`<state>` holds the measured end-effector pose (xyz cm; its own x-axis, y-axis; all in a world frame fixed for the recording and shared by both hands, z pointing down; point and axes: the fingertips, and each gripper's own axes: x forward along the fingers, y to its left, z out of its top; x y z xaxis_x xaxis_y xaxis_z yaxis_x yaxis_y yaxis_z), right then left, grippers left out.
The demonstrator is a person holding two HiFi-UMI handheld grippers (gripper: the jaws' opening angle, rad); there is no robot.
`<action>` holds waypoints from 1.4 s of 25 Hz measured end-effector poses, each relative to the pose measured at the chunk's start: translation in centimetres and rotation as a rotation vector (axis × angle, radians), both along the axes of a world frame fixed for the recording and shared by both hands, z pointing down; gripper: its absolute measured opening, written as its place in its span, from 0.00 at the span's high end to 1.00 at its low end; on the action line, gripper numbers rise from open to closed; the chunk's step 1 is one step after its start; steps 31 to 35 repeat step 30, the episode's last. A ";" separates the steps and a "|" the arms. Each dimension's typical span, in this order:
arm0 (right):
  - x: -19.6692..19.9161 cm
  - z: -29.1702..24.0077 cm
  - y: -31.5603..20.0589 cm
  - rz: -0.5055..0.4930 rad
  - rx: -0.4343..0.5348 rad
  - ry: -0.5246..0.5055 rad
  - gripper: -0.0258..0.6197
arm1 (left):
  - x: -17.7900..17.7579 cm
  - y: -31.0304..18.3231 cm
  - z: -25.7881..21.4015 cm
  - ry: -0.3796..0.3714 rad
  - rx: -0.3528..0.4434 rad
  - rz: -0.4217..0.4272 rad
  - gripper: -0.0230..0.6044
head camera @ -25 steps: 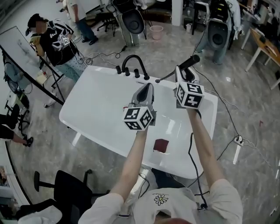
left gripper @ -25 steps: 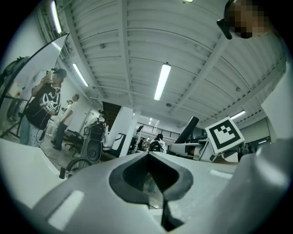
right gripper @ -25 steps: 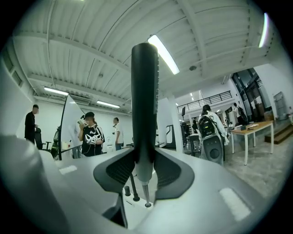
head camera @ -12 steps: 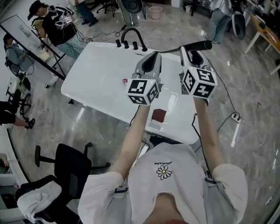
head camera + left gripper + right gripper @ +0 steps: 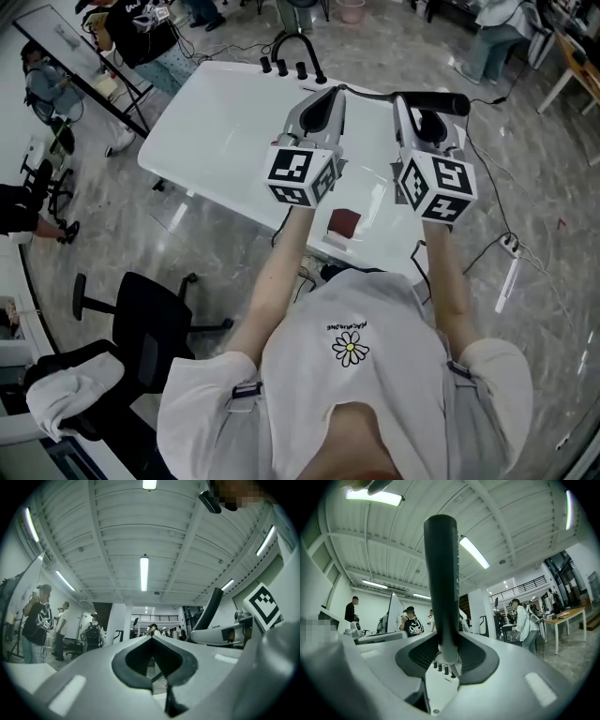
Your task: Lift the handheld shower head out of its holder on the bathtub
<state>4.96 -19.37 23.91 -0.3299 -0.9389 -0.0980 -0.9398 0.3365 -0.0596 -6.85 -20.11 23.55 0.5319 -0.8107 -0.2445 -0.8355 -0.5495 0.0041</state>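
Note:
The black handheld shower head lies crosswise in my right gripper, lifted off the white bathtub. In the right gripper view its dark handle stands upright between the jaws, which are shut on it, above the row of faucet knobs. A thin dark hose runs from the handle toward the black arched faucet. My left gripper hangs beside it over the tub, shut and holding nothing; its tips meet, and the shower handle shows to its right.
A dark red pad lies on the tub's near rim. A black office chair stands at the near left. People and a slanted board are beyond the tub at the left. A white power strip lies on the floor at the right.
Both grippers have risen toward the head camera, and the tub now sits farther up the view. The shower head came up with the right gripper and now lies more level.

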 end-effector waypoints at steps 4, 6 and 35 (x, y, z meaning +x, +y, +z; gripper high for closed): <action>-0.6 0.4 0.3 -0.026 0.001 -0.002 0.73 | 0.0 -0.3 0.1 -0.014 -0.003 -0.008 0.96; -0.9 0.5 0.3 -0.036 0.006 0.010 0.73 | 0.1 -0.3 0.0 -0.024 -0.005 -0.011 0.96; 1.9 0.4 0.2 -0.010 0.038 -0.016 0.73 | 2.6 -0.8 0.4 -0.074 -0.033 -0.008 0.96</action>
